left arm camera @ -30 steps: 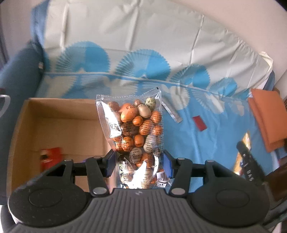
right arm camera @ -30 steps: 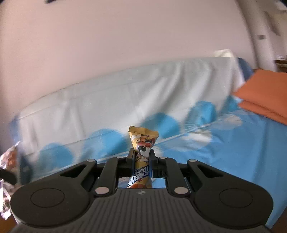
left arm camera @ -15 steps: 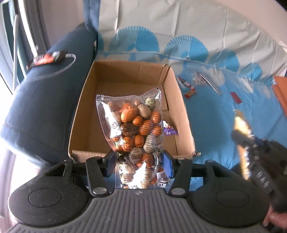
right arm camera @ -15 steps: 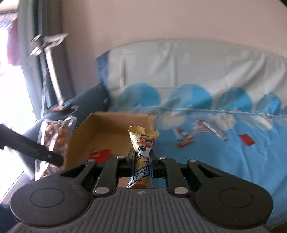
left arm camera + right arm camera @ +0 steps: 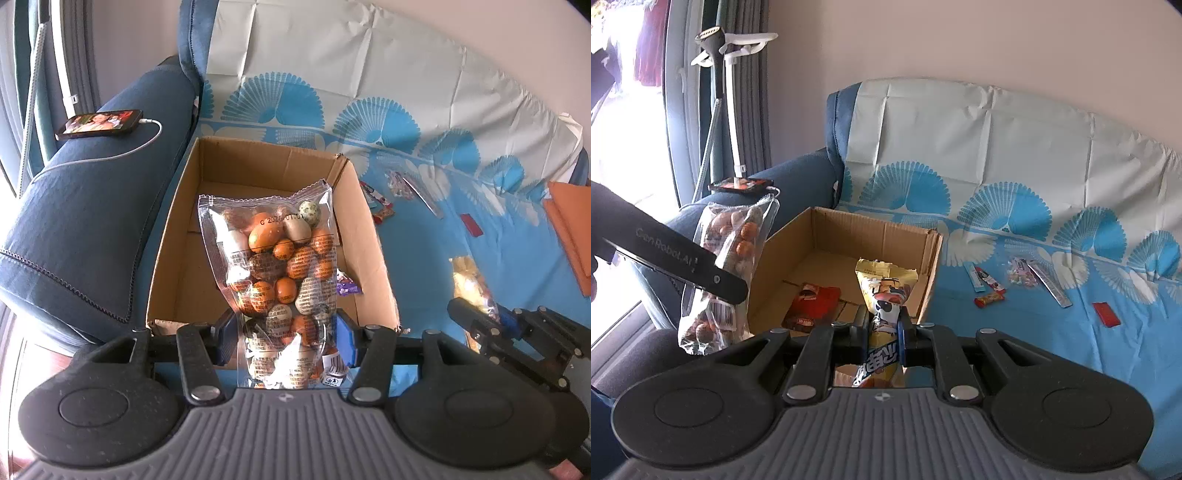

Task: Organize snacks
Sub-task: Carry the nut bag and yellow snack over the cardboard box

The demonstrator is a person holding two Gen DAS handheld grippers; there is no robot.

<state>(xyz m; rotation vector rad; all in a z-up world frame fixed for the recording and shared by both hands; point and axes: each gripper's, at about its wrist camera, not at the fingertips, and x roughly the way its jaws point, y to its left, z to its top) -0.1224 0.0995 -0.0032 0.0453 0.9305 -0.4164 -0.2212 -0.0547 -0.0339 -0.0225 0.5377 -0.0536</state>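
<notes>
My left gripper (image 5: 286,338) is shut on a clear bag of orange and brown candy eggs (image 5: 280,266), held upright over the near edge of an open cardboard box (image 5: 173,236). The bag also shows in the right wrist view (image 5: 735,251). My right gripper (image 5: 882,328) is shut on a yellow cartoon-print snack packet (image 5: 884,291), just in front of the box (image 5: 931,273). A red packet (image 5: 812,302) lies on the box floor, and a small purple wrapper (image 5: 347,288) lies in its right corner.
The box sits on a sofa with a blue fan-print cover (image 5: 1015,325). Several small snack sticks and wrappers (image 5: 990,291) and a red packet (image 5: 1106,314) lie on the seat right of the box. A phone (image 5: 99,123) charges on the dark blue armrest. Orange cloth (image 5: 572,236) lies far right.
Both grippers have swung left toward the box with their snacks still held. The box has come into full view and the right gripper now sits close to its right side.
</notes>
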